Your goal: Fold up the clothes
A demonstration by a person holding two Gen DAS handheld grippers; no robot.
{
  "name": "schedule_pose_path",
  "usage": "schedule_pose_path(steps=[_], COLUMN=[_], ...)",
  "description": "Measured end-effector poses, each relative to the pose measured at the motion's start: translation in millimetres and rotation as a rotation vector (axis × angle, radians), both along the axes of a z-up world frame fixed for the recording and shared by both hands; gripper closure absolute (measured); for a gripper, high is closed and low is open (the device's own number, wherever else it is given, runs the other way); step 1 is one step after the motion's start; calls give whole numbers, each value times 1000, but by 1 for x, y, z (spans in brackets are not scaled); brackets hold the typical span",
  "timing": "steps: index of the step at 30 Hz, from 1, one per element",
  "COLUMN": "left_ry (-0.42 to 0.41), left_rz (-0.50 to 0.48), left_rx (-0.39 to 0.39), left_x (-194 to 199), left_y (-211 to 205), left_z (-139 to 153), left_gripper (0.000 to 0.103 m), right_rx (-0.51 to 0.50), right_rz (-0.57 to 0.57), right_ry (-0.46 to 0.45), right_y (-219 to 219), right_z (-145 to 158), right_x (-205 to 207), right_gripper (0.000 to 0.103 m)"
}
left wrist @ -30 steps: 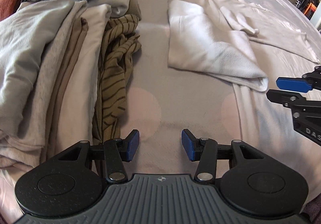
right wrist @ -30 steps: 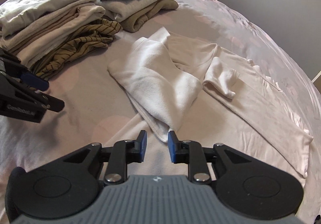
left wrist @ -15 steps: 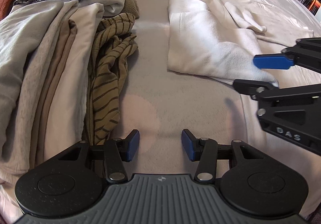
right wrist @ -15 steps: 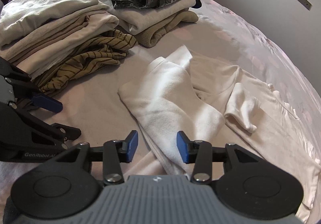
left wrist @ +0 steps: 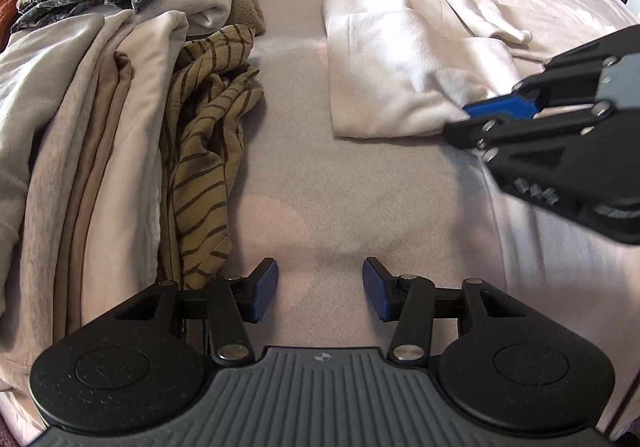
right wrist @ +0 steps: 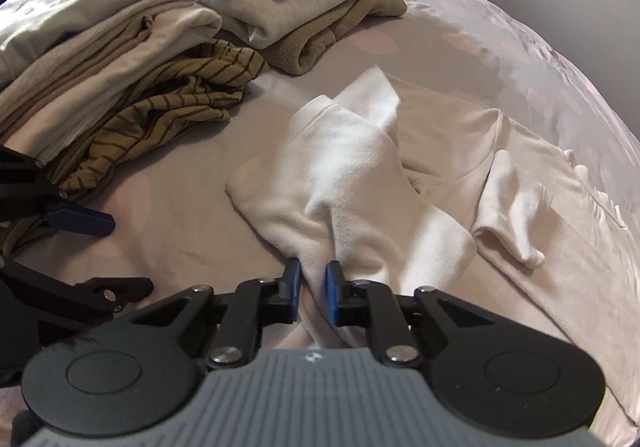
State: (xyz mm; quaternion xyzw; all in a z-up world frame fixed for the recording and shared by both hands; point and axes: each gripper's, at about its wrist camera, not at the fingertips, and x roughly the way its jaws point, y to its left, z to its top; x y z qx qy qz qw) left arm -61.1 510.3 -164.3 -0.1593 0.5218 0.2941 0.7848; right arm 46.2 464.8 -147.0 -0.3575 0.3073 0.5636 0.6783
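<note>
On the grey bedspread [left wrist: 340, 175], right gripper [right wrist: 313, 291] pinching white garment [right wrist: 352, 183], left gripper [left wrist: 320, 289] spread.

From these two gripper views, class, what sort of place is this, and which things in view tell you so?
Most likely a bedroom at home. The work surface is a soft bed cover with pale round spots, stacks of folded clothes sit along one side, and a white garment lies spread out, pinched by the right gripper.
</note>
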Motion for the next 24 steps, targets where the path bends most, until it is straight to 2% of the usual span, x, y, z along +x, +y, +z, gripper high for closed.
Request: schedule_pose_path(steps=[7,9,14,18,19,21,24], left_ry=[8,12,19,18,19,24,34], left_rz=[11,14,21,20,20,21,20], left_rx=[-3,-4,-5,-3,-4,-5,-2], left_x=[1,2,2,-7,-7,-3,0], left_y=[-1,-1,-2,-2,-1,1,1], left_z=[2,2,3,3,3,4,5], left_gripper=[57,57,57,57,57,57,57], right_rx=[151,161,102,64,61,66,73], right_rz=[-178,-262,-427,-473,-480,-490,-505], right_ry=[70,94,117,125,129,124,103], right_y=[-46,-61,-93,-109,-112,-120,-131], right_z=[43,44,26,11,9,10,14], right_x=[35,51,84,95,96,98,101], right_gripper=[88,88,87,85,81,76,74])
